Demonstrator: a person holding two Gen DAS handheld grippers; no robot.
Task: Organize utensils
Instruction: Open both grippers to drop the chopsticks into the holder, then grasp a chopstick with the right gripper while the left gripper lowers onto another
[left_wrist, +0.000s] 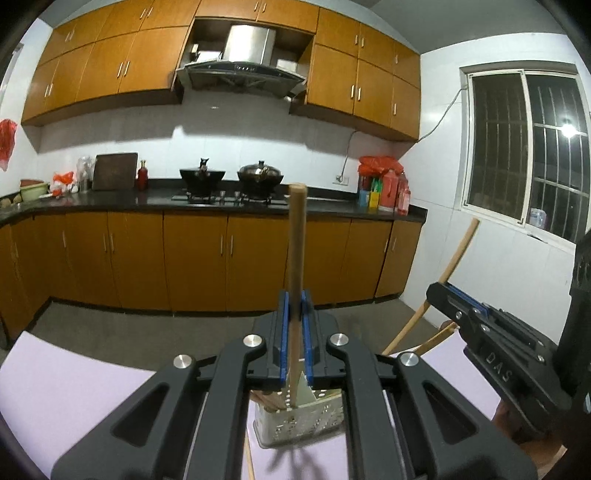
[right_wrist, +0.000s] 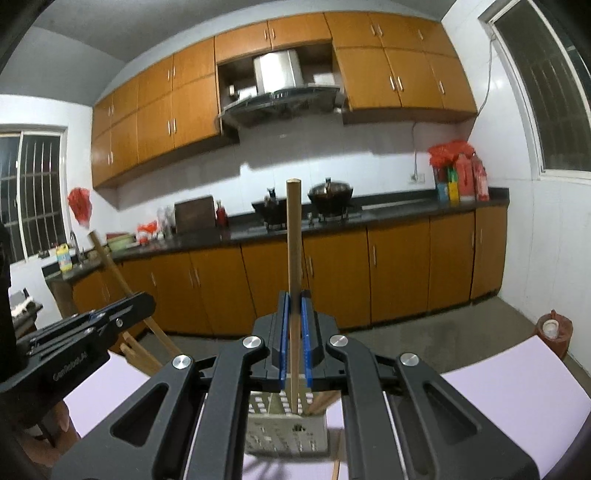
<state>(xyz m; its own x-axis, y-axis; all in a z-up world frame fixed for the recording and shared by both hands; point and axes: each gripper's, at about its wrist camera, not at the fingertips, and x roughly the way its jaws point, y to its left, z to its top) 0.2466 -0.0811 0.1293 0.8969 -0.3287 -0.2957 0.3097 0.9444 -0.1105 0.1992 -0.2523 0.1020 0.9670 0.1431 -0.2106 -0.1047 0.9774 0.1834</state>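
Note:
My left gripper (left_wrist: 295, 301) is shut on an upright wooden chopstick (left_wrist: 296, 240) whose lower end reaches into a perforated metal utensil holder (left_wrist: 299, 424) on the pale purple table (left_wrist: 66, 384). My right gripper (right_wrist: 294, 301) is shut on another upright chopstick (right_wrist: 294, 240) over the same holder (right_wrist: 288, 432). Each gripper shows in the other's view, the right one (left_wrist: 436, 291) and the left one (right_wrist: 144, 301). More chopsticks lean inside the holder.
A loose chopstick (left_wrist: 248, 461) lies on the table by the holder. Wooden chair parts (right_wrist: 138, 354) stand beyond the table edge. Kitchen counter with pots (left_wrist: 229, 177) and cabinets lies behind. A red container (right_wrist: 554, 330) stands on the floor at right.

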